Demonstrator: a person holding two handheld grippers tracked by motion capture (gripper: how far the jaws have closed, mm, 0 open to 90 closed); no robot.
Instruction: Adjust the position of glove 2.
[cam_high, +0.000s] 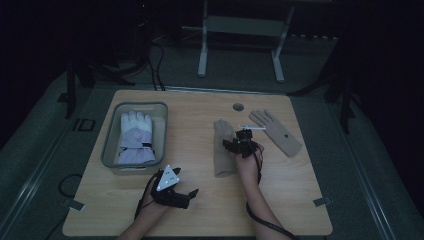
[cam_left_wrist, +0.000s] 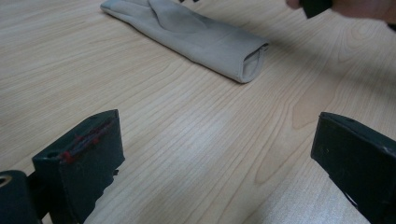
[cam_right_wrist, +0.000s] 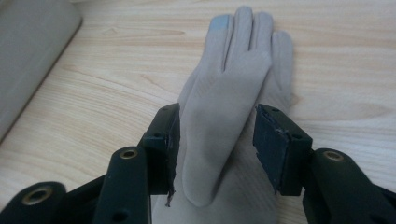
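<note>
High view is looking down on a wooden table (cam_high: 200, 210) in a dim room, where a grey plastic bin (cam_high: 111, 145) is sitting near the left edge with a white padded winter glove (cam_high: 135, 137) lying inside it. The person's left hand (cam_high: 162, 197) is resting near the front edge, just in front of the bin, holding the left claw (cam_left_wrist: 210, 158), whose jaws are standing wide apart over bare wood with nothing between them. Near the middle of the table a folded beige glove (cam_high: 222, 147) is lying with its cuff toward the front edge, and the right hand (cam_high: 247, 157) is holding the right claw (cam_right_wrist: 217, 144) just beside it. In the right gripper view that claw's jaws are standing open, straddling a raised flap of that folded beige glove, with a gap showing at the right jaw; whether the left jaw is touching the fabric cannot be told. A second beige glove (cam_high: 277, 131) is lying flat toward the back right corner, fingers pointing to the back edge.
</note>
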